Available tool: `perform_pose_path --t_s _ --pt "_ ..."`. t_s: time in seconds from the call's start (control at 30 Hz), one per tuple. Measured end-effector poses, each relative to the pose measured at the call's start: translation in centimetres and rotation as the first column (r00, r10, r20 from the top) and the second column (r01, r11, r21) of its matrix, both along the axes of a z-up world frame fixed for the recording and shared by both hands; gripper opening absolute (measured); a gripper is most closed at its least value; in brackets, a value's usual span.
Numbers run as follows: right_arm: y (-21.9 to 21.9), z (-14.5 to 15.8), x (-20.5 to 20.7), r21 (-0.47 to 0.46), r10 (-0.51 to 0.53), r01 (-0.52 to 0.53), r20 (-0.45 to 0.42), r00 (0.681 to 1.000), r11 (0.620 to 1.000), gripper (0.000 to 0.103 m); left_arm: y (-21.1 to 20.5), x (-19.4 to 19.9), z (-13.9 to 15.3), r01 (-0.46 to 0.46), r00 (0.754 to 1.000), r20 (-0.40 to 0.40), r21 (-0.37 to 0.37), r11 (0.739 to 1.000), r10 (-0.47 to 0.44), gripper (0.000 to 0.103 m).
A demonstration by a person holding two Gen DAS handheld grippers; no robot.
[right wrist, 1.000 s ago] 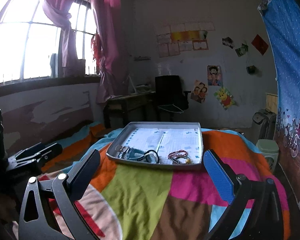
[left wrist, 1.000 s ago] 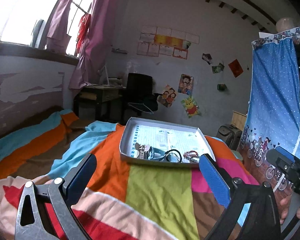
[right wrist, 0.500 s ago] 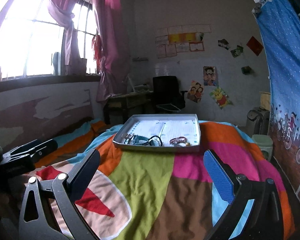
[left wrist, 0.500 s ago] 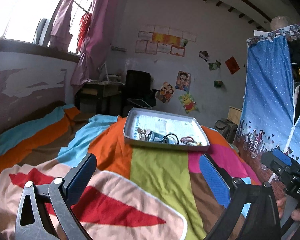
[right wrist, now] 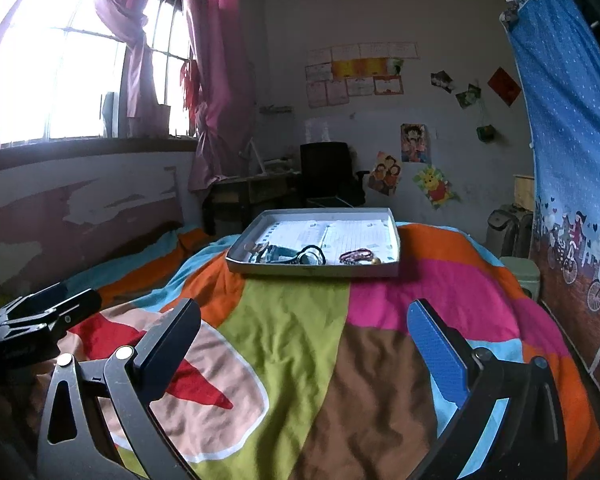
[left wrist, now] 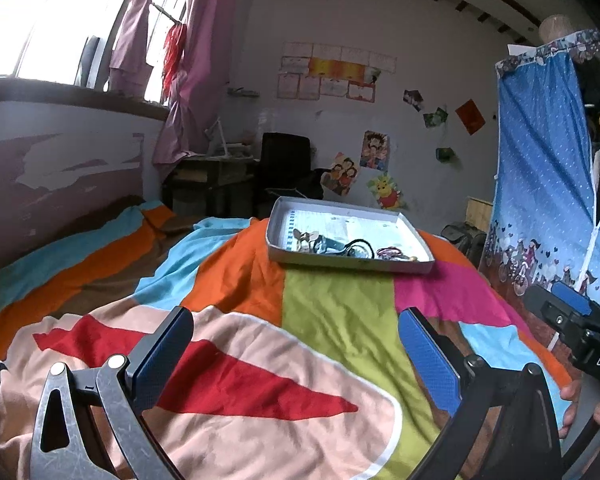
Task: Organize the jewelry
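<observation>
1. The small pieces in the tray (left wrist: pixel 350 262) are tangled and too tiny to sort out: a black loop (right wrist: pixel 312 254), a reddish beaded bracelet (right wrist: pixel 356 256) and some pale bits at the left end.
2. The lower edge of each view cuts off both claws' bases.
3. A patchwork blanket (right wrist: pixel 292 340) in green, pink, orange, brown and red covers the bed. Beyond it stand a desk, a black chair (right wrist: pixel 326 174), pink curtains at a bright window, posters on the wall and a blue printed curtain (left wrist: pixel 540 168) to the right.
4. The left claw (left wrist: pixel 296 344) is spread wide, holding nothing; the tray lies well ahead, slightly right of its centre.
5. The right claw (right wrist: pixel 304 340) is also spread and holds nothing; the tray sits well ahead, between its fingers' lines.
</observation>
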State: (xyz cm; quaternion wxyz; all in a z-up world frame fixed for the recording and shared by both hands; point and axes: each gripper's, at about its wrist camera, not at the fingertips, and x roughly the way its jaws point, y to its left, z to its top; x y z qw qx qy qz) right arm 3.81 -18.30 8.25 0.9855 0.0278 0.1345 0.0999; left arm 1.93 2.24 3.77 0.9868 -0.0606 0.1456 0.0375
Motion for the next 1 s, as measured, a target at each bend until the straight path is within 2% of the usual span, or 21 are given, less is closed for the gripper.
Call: perform_pose_path --t_s 0.53,1.0 --pt "1.0 -2.2 1.0 -0.013 -0.022 0.021 -0.07 0.997 1.0 0.102 1.0 0.7 -2.0 -0.011 0.999 -0.049 -0.032 0.999 0.009 0.103" --pt "1.2 -2.2 1.0 -0.014 -0.02 0.019 -0.073 0.997 1.0 0.102 0.0 0.4 -1.9 0.016 1.0 -0.025 0.02 1.0 -0.016 0.103"
